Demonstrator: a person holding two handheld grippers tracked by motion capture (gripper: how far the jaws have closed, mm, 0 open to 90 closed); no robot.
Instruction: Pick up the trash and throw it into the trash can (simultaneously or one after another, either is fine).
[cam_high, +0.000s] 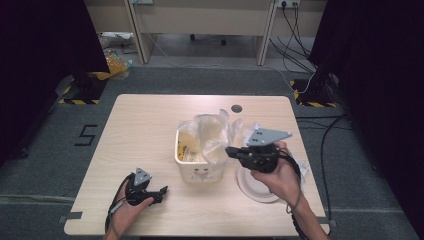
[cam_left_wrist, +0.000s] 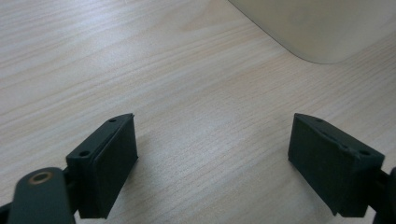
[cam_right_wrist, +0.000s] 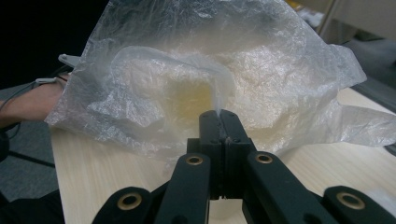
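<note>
Plastic, a thin clear crinkled bag (cam_right_wrist: 196, 79), is pinched between the closed jaws of the right gripper (cam_right_wrist: 219, 114) and billows above the cream square tub (cam_high: 196, 170) at the middle of the pale wooden table (cam_high: 145, 125). The left gripper (cam_left_wrist: 212, 158) rests on the tabletop beside the tub, jaws wide apart, nothing between them.
</note>
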